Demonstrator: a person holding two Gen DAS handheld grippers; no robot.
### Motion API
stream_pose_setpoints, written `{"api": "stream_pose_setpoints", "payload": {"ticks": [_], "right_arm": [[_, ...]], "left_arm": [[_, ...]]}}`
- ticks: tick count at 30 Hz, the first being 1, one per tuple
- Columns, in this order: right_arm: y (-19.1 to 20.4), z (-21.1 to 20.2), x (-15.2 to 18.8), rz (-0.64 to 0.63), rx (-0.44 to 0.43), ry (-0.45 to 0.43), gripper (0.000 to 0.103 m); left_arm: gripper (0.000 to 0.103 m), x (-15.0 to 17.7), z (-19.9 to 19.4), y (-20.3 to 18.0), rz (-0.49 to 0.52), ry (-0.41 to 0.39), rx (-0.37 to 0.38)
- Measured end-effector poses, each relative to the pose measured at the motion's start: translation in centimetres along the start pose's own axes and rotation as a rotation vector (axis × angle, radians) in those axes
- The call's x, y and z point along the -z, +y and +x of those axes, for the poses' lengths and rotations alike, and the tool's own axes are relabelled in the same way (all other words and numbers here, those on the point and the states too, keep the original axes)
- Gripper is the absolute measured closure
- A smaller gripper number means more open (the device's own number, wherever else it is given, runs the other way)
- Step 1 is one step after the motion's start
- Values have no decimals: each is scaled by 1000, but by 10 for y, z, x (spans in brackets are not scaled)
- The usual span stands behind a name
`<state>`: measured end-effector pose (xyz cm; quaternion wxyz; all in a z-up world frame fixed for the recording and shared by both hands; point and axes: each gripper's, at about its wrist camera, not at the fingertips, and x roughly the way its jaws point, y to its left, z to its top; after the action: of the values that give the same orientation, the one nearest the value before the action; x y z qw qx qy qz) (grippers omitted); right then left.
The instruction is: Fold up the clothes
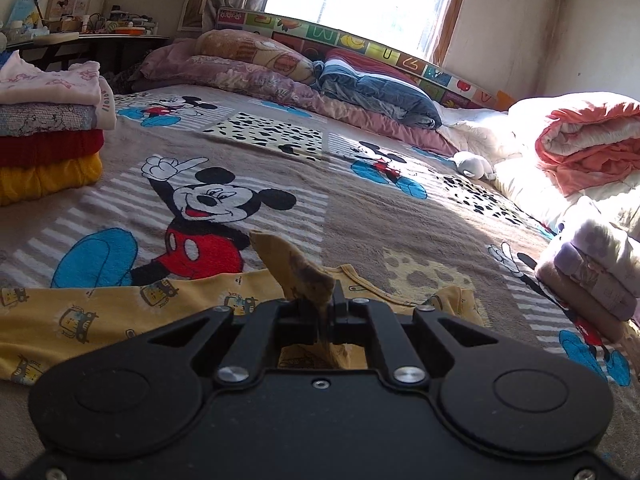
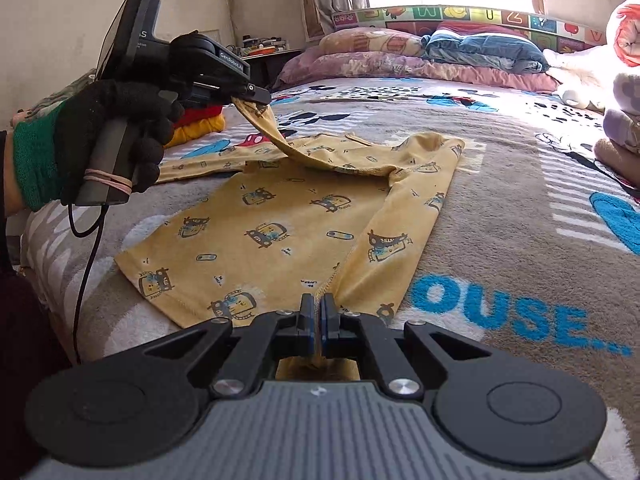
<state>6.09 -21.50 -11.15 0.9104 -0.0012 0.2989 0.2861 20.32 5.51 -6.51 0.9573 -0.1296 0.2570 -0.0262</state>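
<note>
On bed, yellow shirt (image 2: pixel 280 220) between both clamped hand-held grippers

Your shirt (image 2: pixel 280 216) is yellow with small blue-and-black cartoon cars. The blanket (image 1: pixel 360 216) is grey-brown with Mickey Mouse prints, white stripes and black-spotted cream patches. Your glove (image 2: pixel 120 120) is black, cuffed green.

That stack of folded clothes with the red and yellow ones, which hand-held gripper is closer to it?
Left. The left hand-held gripper, clamping the yellow shirt, hangs just in front of the stack. The right hand-held gripper grips the shirt's near hem, farther away.
</note>
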Motion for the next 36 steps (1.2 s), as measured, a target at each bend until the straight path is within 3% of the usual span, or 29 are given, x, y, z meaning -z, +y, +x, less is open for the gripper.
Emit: {"api": "stream_pose_setpoints", "payload": {"ticks": [2,4,6,9,14,16,23,27,31,33,35,36], "right_arm": [[1,-8,-1,-18,-25,-1,88],[2,-23,-2,-43,-59,-19,67],[3,-39,-2,-79,-54,-36,59],[4,-42,2,-98,-40,-29,59],[5,-40,10,-120,-15,-7,59],[5,-39,13,-129,-5,2,59],[8,-40,19,-150,21,14,59],[10,-42,20,-156,32,11,59],[11,-45,21,-161,40,9,58],[10,-46,22,-161,46,8,58],[8,-46,23,-155,47,10,58],[8,-47,23,-154,48,8,58]], "left_arm": [[100,8,-2,3,-1,13,-6],[99,14,-3,6,-7,20,-8],[95,19,-10,10,-18,18,-18],[88,27,-27,14,-20,2,-59],[84,45,-72,10,4,-42,-130],[84,53,-83,6,-24,-17,-103],[84,93,-72,-52,-127,272,304],[84,114,-66,-86,-40,353,324],[84,124,-65,-97,-25,375,329],[84,127,-64,-101,0,383,298],[97,129,-64,-100,-11,378,280],[97,127,-66,-99,-21,370,280]]}}
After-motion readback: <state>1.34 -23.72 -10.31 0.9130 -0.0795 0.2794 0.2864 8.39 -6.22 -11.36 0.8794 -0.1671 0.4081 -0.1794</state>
